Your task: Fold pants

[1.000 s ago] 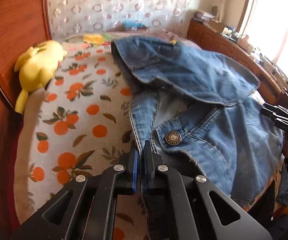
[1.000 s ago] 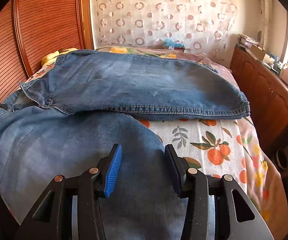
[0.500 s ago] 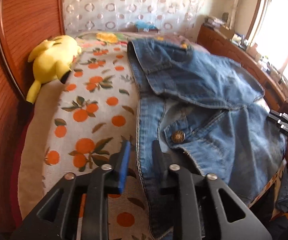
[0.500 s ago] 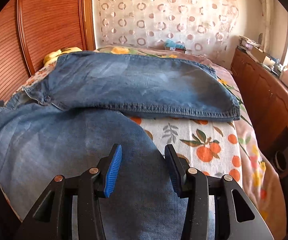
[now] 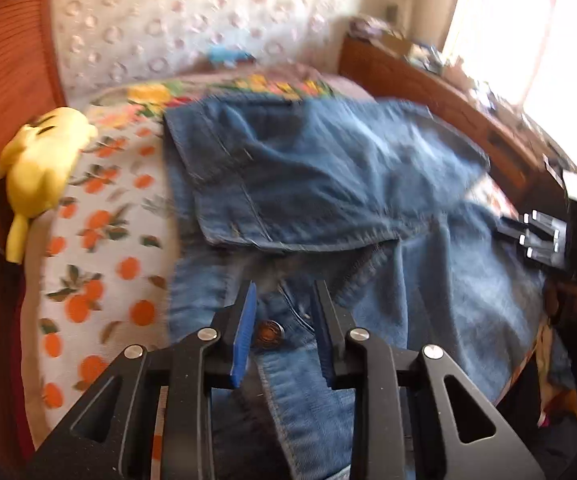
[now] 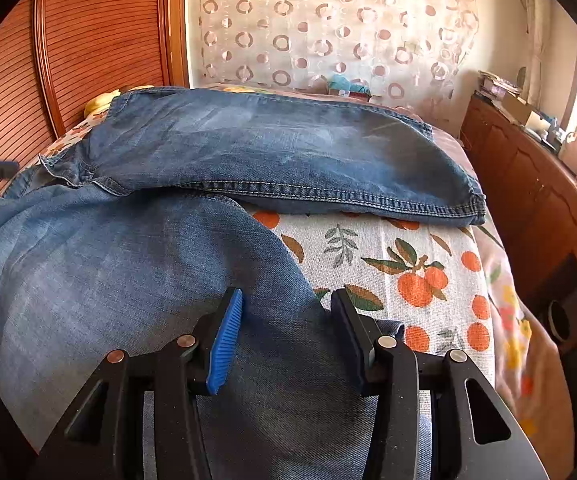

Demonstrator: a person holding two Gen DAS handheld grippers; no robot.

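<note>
The left gripper hangs over the waistband end of the jeans, tilted down at the bed, and its jaws are opening: the metal button and the band around it show in the gap, but neither pad presses on the cloth, so it holds nothing. The view from that hand is smeared, so finer detail at the waistband is hard to make out.

The right gripper hovers over the nearer trouser leg, jaws about half apart. Denim lies beneath and between them, yet the pads look clear of it, and I would call that one empty-handed too.

Out from the grippers, the jeans lie on the orange-print bedspread with their long axis running side to side across the bed, from the waistband at the left hand to the hems toward the right. The far leg lies flat along the back, its hem ending toward the wooden cabinet. The near leg bunches forward and seems to spill over the bed's edge under the right gripper.

So the waistband is the left hand's to take and the near leg the right's. My guess is that the coming move lays that near leg over the far one. A yellow plush toy sits by the headboard, well clear of the cloth.
</note>
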